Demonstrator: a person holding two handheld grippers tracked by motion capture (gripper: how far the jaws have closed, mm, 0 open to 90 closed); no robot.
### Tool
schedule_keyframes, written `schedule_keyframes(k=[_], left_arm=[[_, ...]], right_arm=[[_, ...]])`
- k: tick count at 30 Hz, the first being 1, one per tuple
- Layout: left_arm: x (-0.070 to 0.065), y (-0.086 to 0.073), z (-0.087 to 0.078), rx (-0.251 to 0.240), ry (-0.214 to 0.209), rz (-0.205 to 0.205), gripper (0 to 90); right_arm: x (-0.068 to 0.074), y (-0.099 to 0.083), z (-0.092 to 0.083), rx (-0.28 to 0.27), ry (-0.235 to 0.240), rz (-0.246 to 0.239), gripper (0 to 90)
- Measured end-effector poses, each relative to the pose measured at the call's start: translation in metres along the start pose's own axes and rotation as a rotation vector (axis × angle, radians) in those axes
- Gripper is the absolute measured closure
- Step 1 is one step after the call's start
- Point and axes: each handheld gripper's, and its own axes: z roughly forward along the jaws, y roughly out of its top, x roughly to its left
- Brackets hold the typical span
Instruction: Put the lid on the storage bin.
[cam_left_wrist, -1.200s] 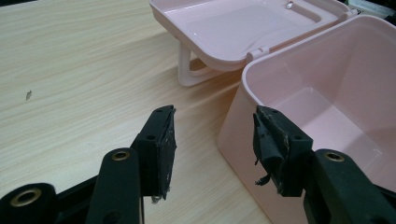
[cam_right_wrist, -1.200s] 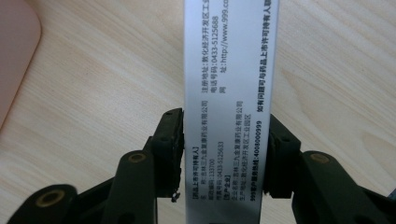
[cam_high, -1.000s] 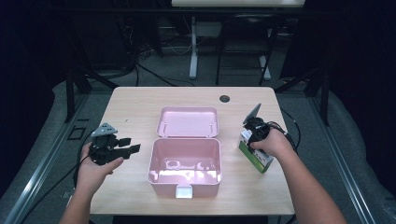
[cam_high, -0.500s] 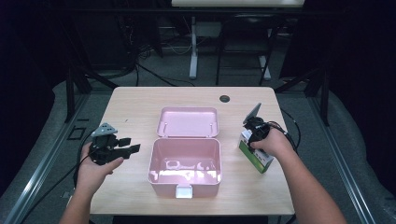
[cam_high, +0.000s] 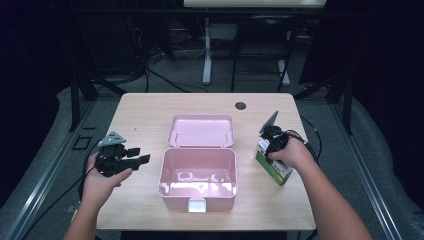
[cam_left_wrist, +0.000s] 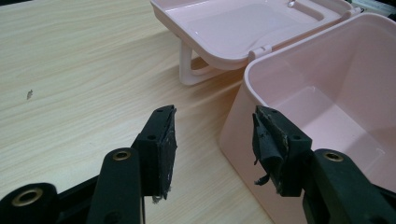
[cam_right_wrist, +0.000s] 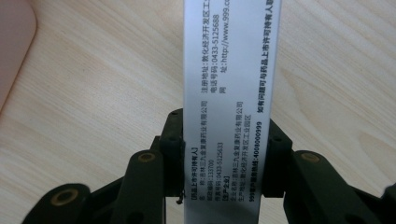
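Table (cam_high: 150, 115): pale wood-grain laminate, matt; box (cam_high: 198, 176) and its lid (cam_high: 201, 131): pink plastic, smooth, glossy; carton (cam_right_wrist: 231, 70): printed card, slight sheen; left gripper (cam_left_wrist: 212, 135) pads: black rubber, frayed, rough.

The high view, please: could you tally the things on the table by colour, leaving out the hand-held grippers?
Pink: 1, the open storage box with its lid folded back
Green and white: 1, the carton under the right hand
Dark: 1, the small round fitting near the far edge
Total: 3
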Motion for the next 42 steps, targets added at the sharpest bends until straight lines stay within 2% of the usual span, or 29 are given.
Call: schedule_keyframes(k=[2, 5, 14, 18, 24, 33, 42], left_arm=[[0.000, 0.000, 0.000, 0.001, 0.000, 0.000, 49.3], [0.000, 0.000, 0.000, 0.002, 0.000, 0.001, 49.3], [0.001, 0.000, -0.001, 0.003, -0.005, -0.001, 49.3], [0.001, 0.000, 0.000, 0.000, 0.000, -0.002, 49.3], [0.000, 0.000, 0.000, 0.001, -0.001, -0.001, 49.3], [0.001, 0.000, 0.000, 0.001, 0.001, -0.002, 49.3], [0.000, 0.000, 0.000, -0.001, 0.000, -0.001, 49.3]], right_arm=[[0.001, 0.001, -0.001, 0.020, -0.004, -0.015, 61.5], [0.003, 0.001, -0.002, 0.022, -0.004, -0.028, 61.5], [0.009, 0.002, -0.013, 0.008, 0.002, -0.055, 61.6], [0.012, 0.002, -0.019, 0.012, -0.015, -0.077, 61.5], [0.017, 0.001, -0.028, 0.000, -0.015, -0.107, 61.6], [0.020, 0.000, -0.034, 0.019, -0.030, -0.191, 61.6], [0.027, -0.001, -0.049, 0.026, -0.036, -0.217, 61.6]])
